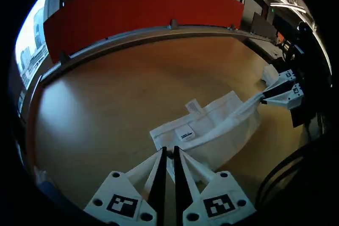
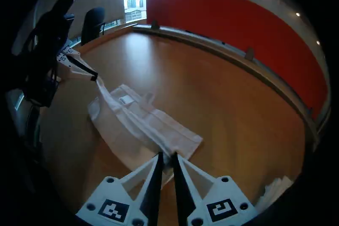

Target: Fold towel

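Left gripper view, white towel (image 1: 220, 124) rumpled, one edge stretched taut.

The towel (image 1: 212, 128) lies on the table (image 1: 106, 99), between left gripper (image 1: 169, 153) and right gripper (image 2: 166, 156).

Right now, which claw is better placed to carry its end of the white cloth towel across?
Left, narrowly. Both pinch the white cloth towel, but the left claw holds its end lifted off the brown wooden table; near the right claw it lies flatter.
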Available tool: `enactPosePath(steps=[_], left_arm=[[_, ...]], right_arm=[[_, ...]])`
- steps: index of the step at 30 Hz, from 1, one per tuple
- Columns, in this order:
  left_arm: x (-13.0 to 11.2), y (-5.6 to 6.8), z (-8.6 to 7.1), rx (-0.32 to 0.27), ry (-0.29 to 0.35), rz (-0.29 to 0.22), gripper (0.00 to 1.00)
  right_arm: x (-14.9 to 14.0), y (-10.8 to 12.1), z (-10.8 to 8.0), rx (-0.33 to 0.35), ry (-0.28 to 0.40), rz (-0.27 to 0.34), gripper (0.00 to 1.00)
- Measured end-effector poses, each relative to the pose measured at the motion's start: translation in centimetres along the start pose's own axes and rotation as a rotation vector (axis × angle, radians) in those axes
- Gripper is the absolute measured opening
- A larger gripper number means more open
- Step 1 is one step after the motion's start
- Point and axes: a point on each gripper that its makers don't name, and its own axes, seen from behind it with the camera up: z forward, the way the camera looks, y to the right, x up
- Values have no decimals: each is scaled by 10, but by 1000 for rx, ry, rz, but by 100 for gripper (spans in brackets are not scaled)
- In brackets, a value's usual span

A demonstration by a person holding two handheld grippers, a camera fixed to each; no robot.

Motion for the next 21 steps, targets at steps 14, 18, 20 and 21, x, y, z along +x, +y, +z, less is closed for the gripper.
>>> enactPosePath(steps=[14, 18, 20, 21], left_arm=[[-6, -16, 22, 70, -9, 36, 24], [-9, -20, 26, 83, -13, 30, 24], [-8, -20, 26, 86, -8, 27, 26], [-8, -20, 26, 87, -5, 25, 28]], right_arm=[[-17, 16, 15, -53, -45, 9, 21], [-20, 18, 19, -60, -53, 25, 25], [-21, 20, 21, -69, -55, 30, 36], [-21, 21, 21, -73, -56, 32, 45]])
